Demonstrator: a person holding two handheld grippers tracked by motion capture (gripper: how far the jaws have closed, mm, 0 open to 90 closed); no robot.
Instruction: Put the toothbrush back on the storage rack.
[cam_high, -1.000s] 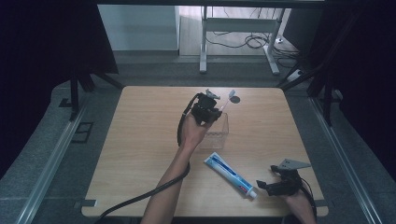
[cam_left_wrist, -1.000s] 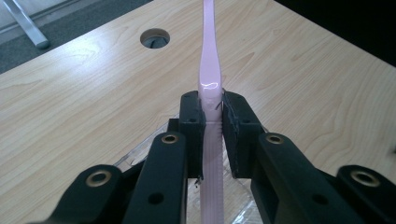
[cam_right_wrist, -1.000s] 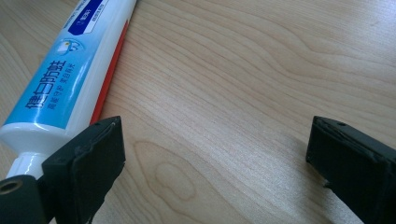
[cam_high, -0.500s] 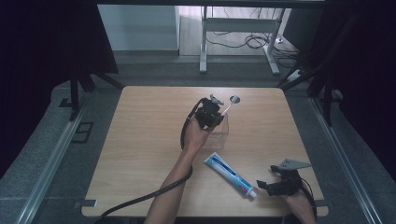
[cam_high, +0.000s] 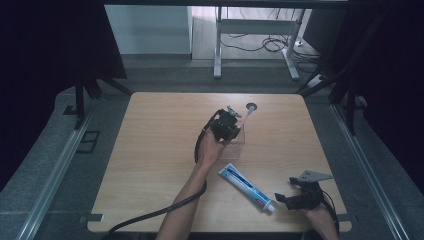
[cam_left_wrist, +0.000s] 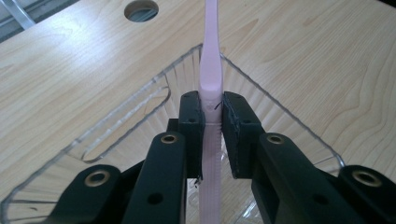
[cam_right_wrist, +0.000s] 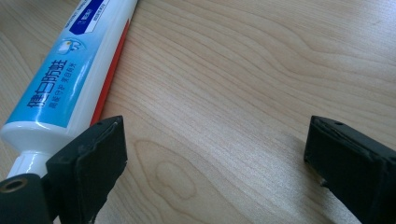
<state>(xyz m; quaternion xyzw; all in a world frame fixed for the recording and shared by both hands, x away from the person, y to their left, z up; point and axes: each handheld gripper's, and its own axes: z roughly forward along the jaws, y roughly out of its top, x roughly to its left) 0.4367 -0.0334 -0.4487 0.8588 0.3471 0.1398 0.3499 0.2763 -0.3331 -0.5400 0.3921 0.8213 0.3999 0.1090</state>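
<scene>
High view first: the wooden table (cam_high: 150, 165) takes up the middle of the scene, with a round cable hole (cam_high: 251, 106) near its far edge at about 12 o'clock. Just this side of the hole, at roughly 1 o'clock from the table's centre, sits a clear plastic tray (cam_high: 239, 145), and the left gripper (cam_high: 231, 127) hangs right over it, the forearm reaching up from the near edge.

Left gripper view now, and here's the detail: the jaws are clamped on a pink toothbrush (cam_left_wrist: 211, 84), the pads pressing either side of the handle. The brush runs straight away from the camera, its far end pointing toward 12 o'clock and the hole, its near end down inside the tray's (cam_left_wrist: 116, 121) walls. The grip sits partway along the handle, which I'd say keeps the brush steady and lets it be lowered lengthwise into the tray.

Down at 5 o'clock on the table lies a toothpaste tube (cam_high: 246, 186), slanted, cap toward the near right corner. The right gripper (cam_high: 289, 199) rests just beyond that cap. In the right gripper view its jaws stand wide apart with bare wood between them, the tube (cam_right_wrist: 60, 79) lying just outside one jaw at 10 o'clock, likely waiting its turn.
</scene>
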